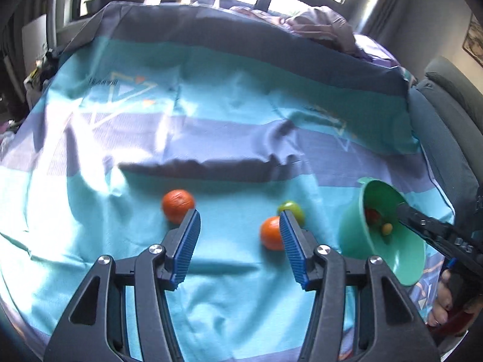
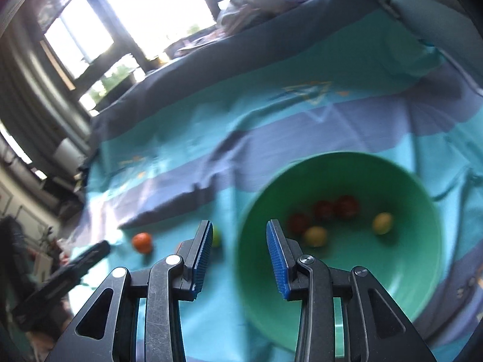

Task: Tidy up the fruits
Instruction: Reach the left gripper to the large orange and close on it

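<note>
On the teal and purple bedspread [image 1: 235, 138] lie an orange fruit [image 1: 178, 204] at left, a second orange fruit [image 1: 270, 233] and a yellow-green fruit [image 1: 293, 210] behind it. My left gripper [image 1: 240, 226] is open and empty, with its fingertips just short of these fruits. A green bowl [image 1: 389, 259] stands at right and looks tilted in this view. It holds several red and yellow fruits [image 2: 335, 217]. My right gripper [image 2: 238, 235] is open and empty, its jaws astride the bowl's [image 2: 407, 271] near-left rim, whether touching it I cannot tell. One orange fruit [image 2: 142, 242] shows left of the gripper.
A rumpled blanket [image 1: 320, 27] lies at the far end of the bed under bright windows. A grey chair [image 1: 452, 96] stands to the right of the bed. A fold in the bedspread [image 1: 211, 166] runs just behind the fruits.
</note>
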The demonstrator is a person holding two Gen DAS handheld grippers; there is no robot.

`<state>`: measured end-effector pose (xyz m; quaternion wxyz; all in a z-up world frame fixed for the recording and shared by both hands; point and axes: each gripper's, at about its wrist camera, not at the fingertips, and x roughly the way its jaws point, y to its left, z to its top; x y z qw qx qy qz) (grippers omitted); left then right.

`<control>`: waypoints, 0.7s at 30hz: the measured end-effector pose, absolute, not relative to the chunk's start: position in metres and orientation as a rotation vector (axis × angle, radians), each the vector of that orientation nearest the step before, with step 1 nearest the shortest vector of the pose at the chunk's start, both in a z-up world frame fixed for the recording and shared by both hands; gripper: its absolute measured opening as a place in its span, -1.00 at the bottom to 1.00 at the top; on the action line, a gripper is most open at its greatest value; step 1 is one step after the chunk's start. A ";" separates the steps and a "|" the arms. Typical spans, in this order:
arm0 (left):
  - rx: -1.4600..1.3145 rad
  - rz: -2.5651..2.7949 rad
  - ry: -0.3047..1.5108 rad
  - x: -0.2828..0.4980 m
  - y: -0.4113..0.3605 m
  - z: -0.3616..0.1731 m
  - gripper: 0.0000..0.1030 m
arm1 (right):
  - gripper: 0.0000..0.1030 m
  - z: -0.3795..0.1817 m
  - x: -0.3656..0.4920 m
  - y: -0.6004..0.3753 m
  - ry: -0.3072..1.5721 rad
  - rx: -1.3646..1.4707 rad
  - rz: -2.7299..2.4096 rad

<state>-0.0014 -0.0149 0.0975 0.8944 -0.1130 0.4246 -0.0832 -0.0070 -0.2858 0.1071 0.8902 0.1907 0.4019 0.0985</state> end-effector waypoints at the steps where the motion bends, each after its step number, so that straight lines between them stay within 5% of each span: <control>1: -0.237 -0.154 0.889 0.002 -0.010 0.093 0.04 | -0.26 0.107 -0.004 -0.277 0.843 0.403 0.246; 21: -0.337 -0.065 1.024 0.049 0.041 0.035 0.00 | -0.25 0.053 0.105 -0.126 1.181 0.500 0.631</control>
